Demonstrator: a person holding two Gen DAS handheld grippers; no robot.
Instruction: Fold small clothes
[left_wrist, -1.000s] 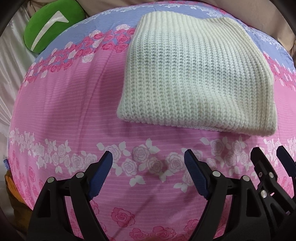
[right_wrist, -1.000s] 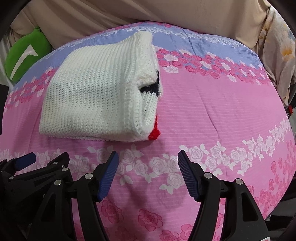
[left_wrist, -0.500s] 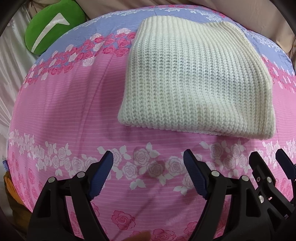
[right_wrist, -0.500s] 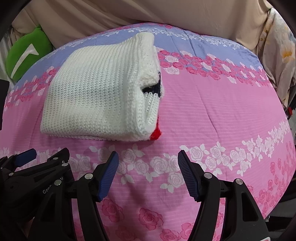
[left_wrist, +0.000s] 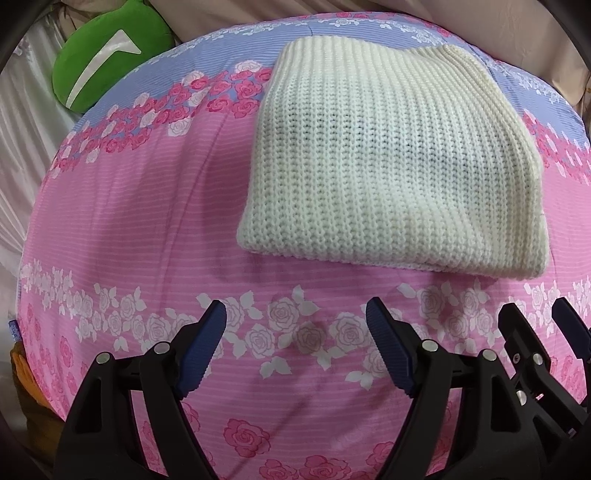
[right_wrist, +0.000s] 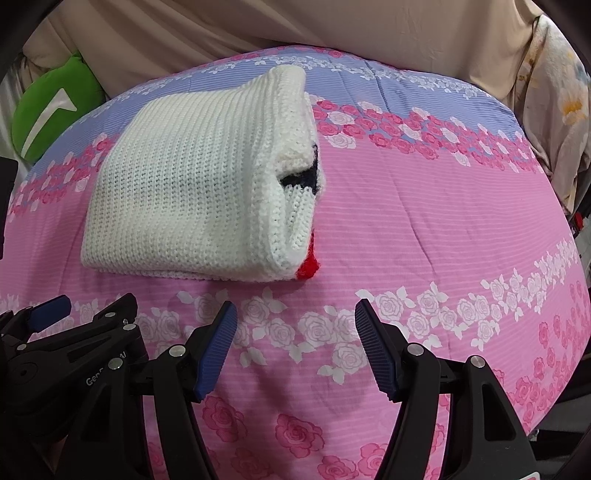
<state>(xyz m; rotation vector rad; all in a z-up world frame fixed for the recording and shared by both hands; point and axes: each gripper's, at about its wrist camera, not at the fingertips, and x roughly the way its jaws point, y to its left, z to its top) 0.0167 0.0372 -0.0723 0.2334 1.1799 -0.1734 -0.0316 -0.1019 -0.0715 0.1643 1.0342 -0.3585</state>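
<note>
A cream knitted garment (left_wrist: 395, 166) lies folded into a thick rectangle on the pink rose-print bedspread (left_wrist: 140, 229). Seen from the right wrist, the knitted garment (right_wrist: 199, 184) shows its layered open end on the right, with a dark patch and a red bit peeking out. My left gripper (left_wrist: 295, 347) hangs open over the bedspread in front of the garment, nothing between its fingers. My right gripper (right_wrist: 295, 347) is open too, in front of the garment's right corner and apart from it. Each gripper shows at the edge of the other's view.
A green plush cushion (left_wrist: 107, 55) sits at the far left corner of the bed. Beige fabric (right_wrist: 295, 26) rises behind the bed, and a floral cloth (right_wrist: 557, 122) hangs at the right. The bedspread (right_wrist: 443, 221) lies flat to the right of the garment.
</note>
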